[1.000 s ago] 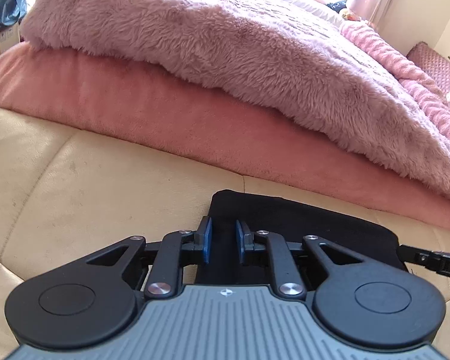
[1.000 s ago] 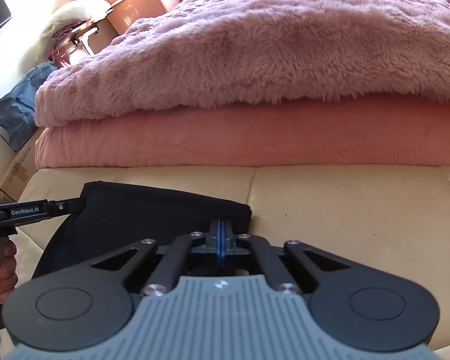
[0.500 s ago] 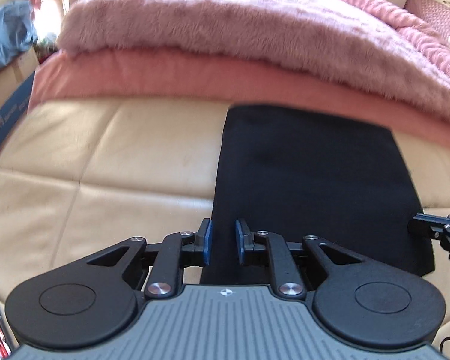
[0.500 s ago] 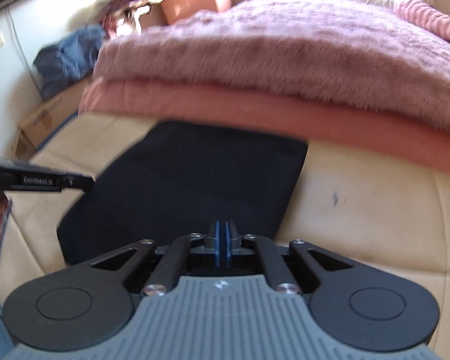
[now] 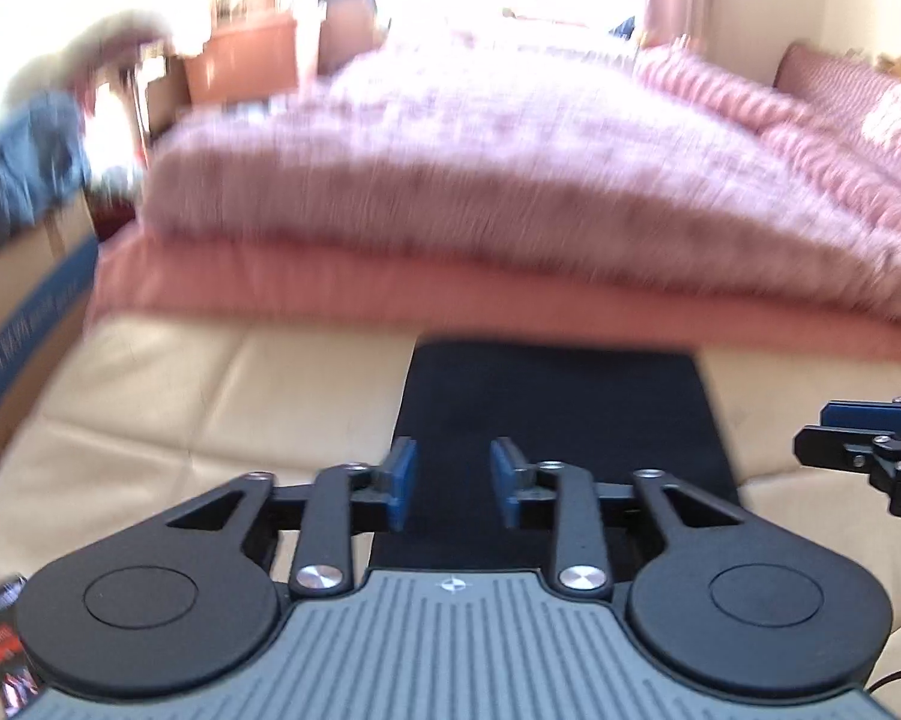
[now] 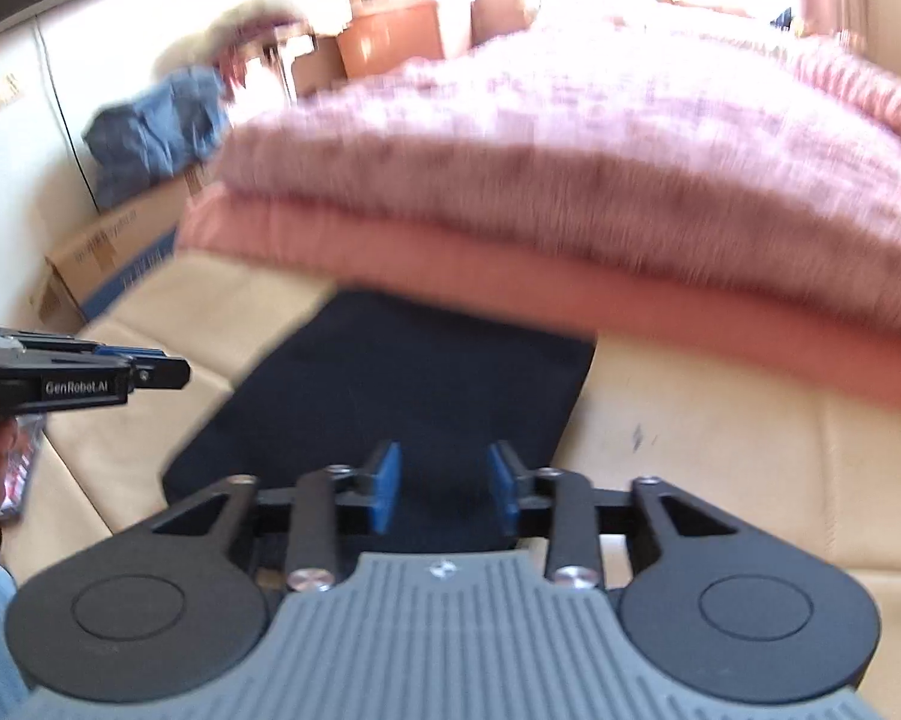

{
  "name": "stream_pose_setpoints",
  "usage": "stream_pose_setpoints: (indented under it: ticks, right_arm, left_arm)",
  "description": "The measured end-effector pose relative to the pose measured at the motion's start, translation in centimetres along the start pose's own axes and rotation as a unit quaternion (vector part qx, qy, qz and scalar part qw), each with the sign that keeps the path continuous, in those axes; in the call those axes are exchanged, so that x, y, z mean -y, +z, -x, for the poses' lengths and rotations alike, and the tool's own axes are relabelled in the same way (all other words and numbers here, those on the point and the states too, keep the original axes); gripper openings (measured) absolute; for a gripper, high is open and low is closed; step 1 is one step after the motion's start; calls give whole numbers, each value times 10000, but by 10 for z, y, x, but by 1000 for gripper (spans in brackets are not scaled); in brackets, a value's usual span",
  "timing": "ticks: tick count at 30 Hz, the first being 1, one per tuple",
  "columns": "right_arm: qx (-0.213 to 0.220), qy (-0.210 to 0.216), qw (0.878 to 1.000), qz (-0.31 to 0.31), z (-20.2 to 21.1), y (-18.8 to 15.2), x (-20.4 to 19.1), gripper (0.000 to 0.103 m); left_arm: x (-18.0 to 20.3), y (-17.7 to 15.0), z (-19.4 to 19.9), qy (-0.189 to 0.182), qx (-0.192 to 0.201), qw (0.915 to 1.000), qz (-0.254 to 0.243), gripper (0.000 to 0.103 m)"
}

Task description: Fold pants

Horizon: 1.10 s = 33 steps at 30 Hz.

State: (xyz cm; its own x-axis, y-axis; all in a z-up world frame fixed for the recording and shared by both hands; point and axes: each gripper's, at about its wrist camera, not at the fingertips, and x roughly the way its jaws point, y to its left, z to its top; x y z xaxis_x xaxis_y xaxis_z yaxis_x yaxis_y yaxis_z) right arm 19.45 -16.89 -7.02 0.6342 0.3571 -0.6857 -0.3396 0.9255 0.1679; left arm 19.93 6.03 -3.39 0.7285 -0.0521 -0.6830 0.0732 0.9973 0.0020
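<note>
The black pants (image 5: 561,414) lie folded into a flat rectangle on the beige leather couch (image 5: 210,396); they also show in the right wrist view (image 6: 426,396). My left gripper (image 5: 453,486) is open and empty, held above the pants' near end. My right gripper (image 6: 444,489) is open and empty, above the near end too. The right gripper shows at the right edge of the left wrist view (image 5: 864,438), and the left gripper at the left edge of the right wrist view (image 6: 150,369). Both views are blurred by motion.
A folded pink blanket (image 5: 510,294) with a fluffy mauve one (image 5: 510,180) on top lies along the couch just behind the pants. A cardboard box (image 6: 108,258) with blue clothing (image 6: 156,132) stands at the left. A small dark object (image 5: 6,642) lies at the lower left.
Both grippers have pulled back and up from the pants. The right gripper has opened from shut, and the left has opened wider. The pants lie still.
</note>
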Motion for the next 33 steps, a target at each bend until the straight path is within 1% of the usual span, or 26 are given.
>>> stream_pose_setpoints:
  ticks: [1,2,4,5,6,7,8,10,12,14,17,20,21,23,24,26,28,31,33]
  right_arm:
    - [149,-18,9999,59,13,4,-3,41]
    - [301,-58,9995,111,27,8,-6,53]
    - [638,-119,9978,166,55,14,-11,61]
    - [812,-120,9965,177,70,16,-14,64]
    - [973,-105,9950,193,85,16,-17,66]
    - [1097,-81,9937,207,98,15,-20,70]
    - [1237,-54,9921,216,111,13,-23,76]
    - [1515,-34,9883,171,134,9,-30,82]
    - [1760,-123,9843,94,154,3,-38,82]
    - [1907,-290,9812,40,171,-4,-44,82]
    - [2041,-458,9778,-94,191,-19,-50,82]
    - [1993,-627,9773,-360,203,-34,-54,82]
    - [1909,-703,9784,-360,199,-39,-57,82]
    - [1651,-1051,9802,-312,192,-47,-61,82]
    - [1572,-1117,9807,-323,184,-55,-61,82]
    - [1394,-1107,9835,-324,176,-65,-65,82]
    - [1195,-1164,9855,-294,167,-73,-69,82]
    - [931,-1217,9879,-253,156,-81,-74,82]
    - [729,-1200,9896,-317,149,-85,-75,82]
  left_arm:
    - [6,4,14,88,155,9998,-49,51]
    - [11,8,26,143,308,9994,-105,55]
    - [22,10,55,196,703,9971,-219,72]
    - [27,12,68,213,882,9955,-282,77]
    - [32,11,81,260,1055,9935,-345,85]
    - [37,10,92,324,1210,9913,-399,90]
    - [42,8,104,373,1380,9886,-468,91]
    - [51,4,123,424,1664,9831,-635,95]
    - [58,-1,139,537,1833,9789,-719,98]
    - [61,-5,148,657,1941,9764,-683,102]
    - [61,-17,151,750,1947,9759,-642,103]
    - [67,-30,151,750,1769,9789,-693,103]
    - [67,-36,148,717,1654,9814,-662,103]
    - [68,-44,143,617,1414,9863,-584,103]
    - [68,-47,140,616,1321,9879,-535,103]
    - [64,-55,136,687,1174,9896,-459,103]
    - [59,-61,130,676,967,9925,-334,103]
    - [50,-71,122,731,672,9951,-1,103]
    - [46,-79,119,708,481,9963,34,103]
